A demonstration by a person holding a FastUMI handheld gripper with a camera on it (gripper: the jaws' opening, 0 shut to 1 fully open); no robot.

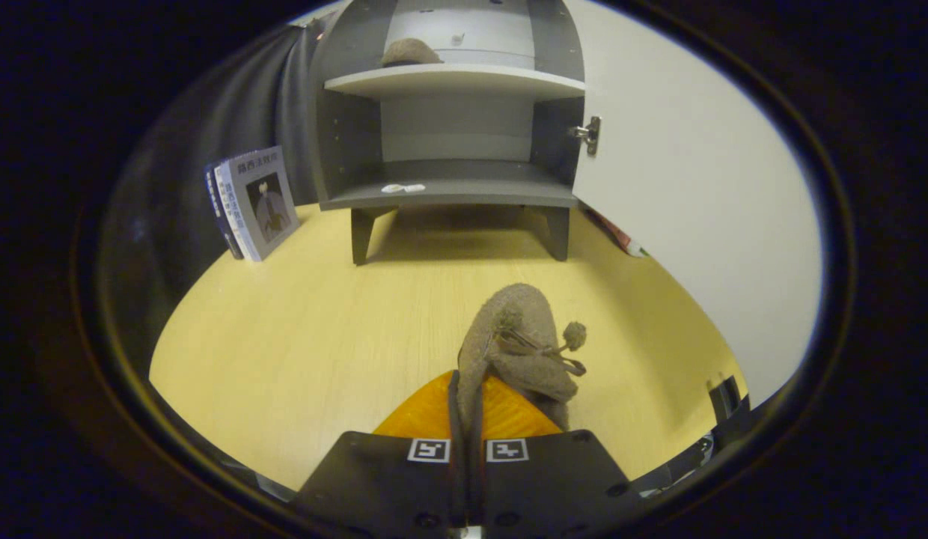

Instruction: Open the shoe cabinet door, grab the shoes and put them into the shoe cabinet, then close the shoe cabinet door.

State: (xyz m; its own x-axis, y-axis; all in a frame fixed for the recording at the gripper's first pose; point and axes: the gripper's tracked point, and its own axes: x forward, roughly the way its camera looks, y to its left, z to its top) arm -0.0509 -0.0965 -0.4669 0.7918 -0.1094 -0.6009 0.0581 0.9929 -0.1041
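Observation:
My gripper [468, 404] is shut on the edge of a brown suede shoe [520, 337] with pom-pom laces, which hangs above the light wooden floor. Its toe points ahead toward the grey shoe cabinet [344, 127]. The cabinet's white door [696, 187] is swung wide open to the right, hinge [590, 135] showing. A second brown shoe [409, 52] rests on the cabinet's upper shelf [464, 81]. The lower shelf [464, 191] holds only a small white scrap [403, 189].
Books [251, 202] lean against the dark wall left of the cabinet. A red-edged object [617, 233] lies on the floor behind the open door. Dark gear [726, 400] sits by the floor's edge at the right, near my fingers.

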